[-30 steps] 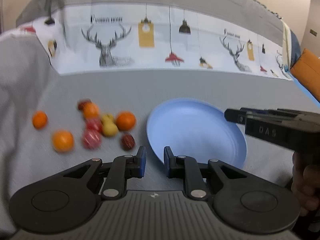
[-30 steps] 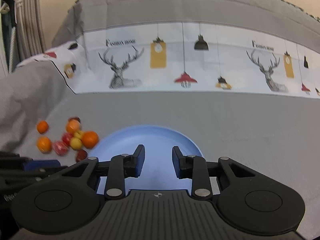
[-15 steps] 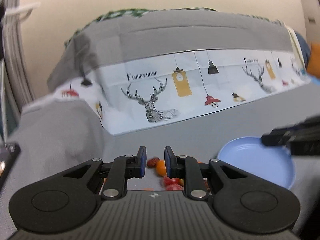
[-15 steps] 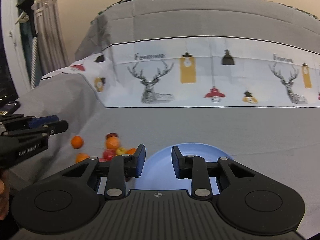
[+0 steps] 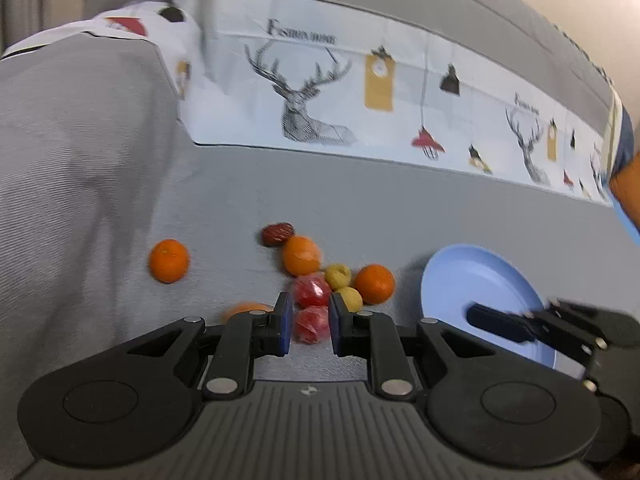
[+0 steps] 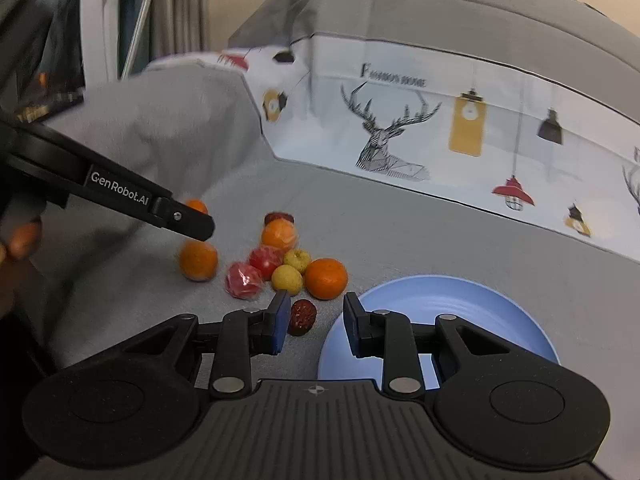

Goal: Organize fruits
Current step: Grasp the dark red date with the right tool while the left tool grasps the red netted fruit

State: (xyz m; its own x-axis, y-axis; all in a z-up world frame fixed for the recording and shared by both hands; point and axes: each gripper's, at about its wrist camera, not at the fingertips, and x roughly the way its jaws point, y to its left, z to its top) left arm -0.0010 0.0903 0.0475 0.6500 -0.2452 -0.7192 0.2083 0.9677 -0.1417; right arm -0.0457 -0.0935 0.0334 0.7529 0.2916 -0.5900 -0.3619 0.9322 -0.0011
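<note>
Several fruits lie bunched on the grey cloth: oranges [image 5: 301, 255] [image 6: 326, 278], two red wrapped fruits [image 5: 310, 290] [image 6: 244, 280], two small yellow ones [image 5: 338, 276] [image 6: 287, 279] and dark red dates [image 5: 277, 234] [image 6: 303, 317]. One orange [image 5: 168, 261] sits apart on the left. The blue plate [image 5: 472, 276] [image 6: 440, 296] rests to the right of the pile and holds nothing. My left gripper [image 5: 306, 320] [image 6: 200, 232] hovers over the left side of the pile, its jaws slightly apart around nothing. My right gripper [image 6: 316, 322] [image 5: 496, 324] hangs at the plate's left rim, near a date, also slightly apart and holding nothing.
A grey backrest with a white deer-print cloth [image 5: 312, 112] rises behind the fruit. The grey cover bulges up on the left [image 5: 72, 168]. An orange cushion [image 5: 628, 196] shows at the far right. A person's hand [image 6: 20, 240] grips the left tool.
Both grippers have shifted left toward the fruit pile. The left view has dipped back down onto the fruit. The plate now lies to the right in both views. Jaw gaps look unchanged.
</note>
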